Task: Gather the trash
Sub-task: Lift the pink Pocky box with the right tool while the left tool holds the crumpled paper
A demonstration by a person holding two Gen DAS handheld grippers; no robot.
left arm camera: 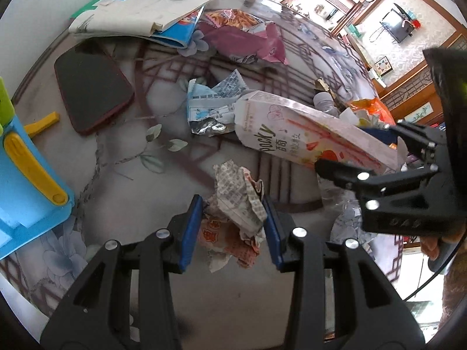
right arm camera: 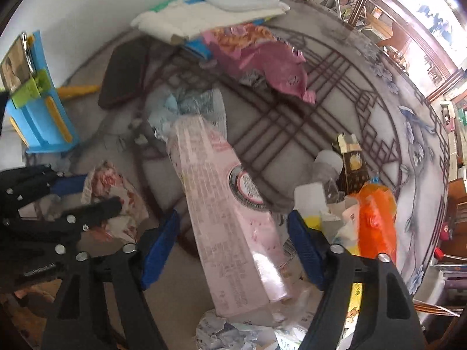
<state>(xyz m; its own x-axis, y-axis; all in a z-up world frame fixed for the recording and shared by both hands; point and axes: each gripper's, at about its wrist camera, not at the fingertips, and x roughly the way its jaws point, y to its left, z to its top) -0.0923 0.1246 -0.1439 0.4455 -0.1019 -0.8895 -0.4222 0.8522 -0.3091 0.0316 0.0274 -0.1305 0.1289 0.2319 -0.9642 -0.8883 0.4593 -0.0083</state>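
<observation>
The left gripper [left arm camera: 233,218] clamps a crumpled wrapper [left arm camera: 238,204], its blue pads [left arm camera: 192,227] pressed against both sides of the wad; the paper is off-white with fine grey print and an orange-red patch lower down, and it hangs just above the table [left arm camera: 163,157], a patterned top with dark lattice lines and pale flowers. The pink Pocky box [right arm camera: 221,210] is long and flat, printed with small text and a round seal on the side seen from the right wrist. It lies tilted between the blue pads of the right gripper [right arm camera: 233,242], whose jaws stand partly open with a clear gap on either side of the box. Its lower end rests among the heap of trash [right arm camera: 350,218] at the table's near edge, beside an orange bag [right arm camera: 376,218].
</observation>
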